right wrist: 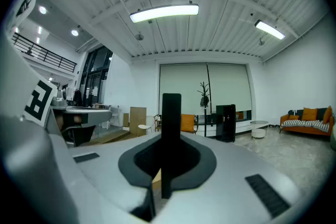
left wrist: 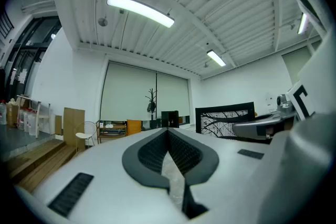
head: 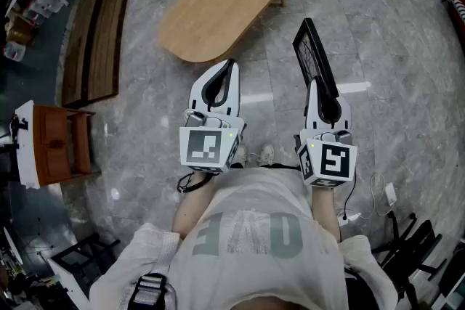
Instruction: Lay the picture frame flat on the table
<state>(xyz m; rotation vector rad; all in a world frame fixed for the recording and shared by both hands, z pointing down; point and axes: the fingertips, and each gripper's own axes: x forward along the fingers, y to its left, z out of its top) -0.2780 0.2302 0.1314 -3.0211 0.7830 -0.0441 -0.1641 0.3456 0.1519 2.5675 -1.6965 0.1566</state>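
Picture frame [head: 314, 54], black-edged, is up in the air, tilted on edge above the grey floor, just right of the oval wooden table [head: 218, 3] and clear of it; on the left, the left gripper [head: 229, 66] has its jaws pressed together with nothing between them; on the right, the right gripper [head: 320, 92] is clamped tight on the frame's lower end, which stands upright between the jaws.

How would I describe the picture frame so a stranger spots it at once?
Start at the oval wooden table on the grey floor. To its right and nearer the person, the right gripper holds the picture frame on edge. It is a thin black rectangle with a branch drawing, the only thing held; the left gripper is empty.
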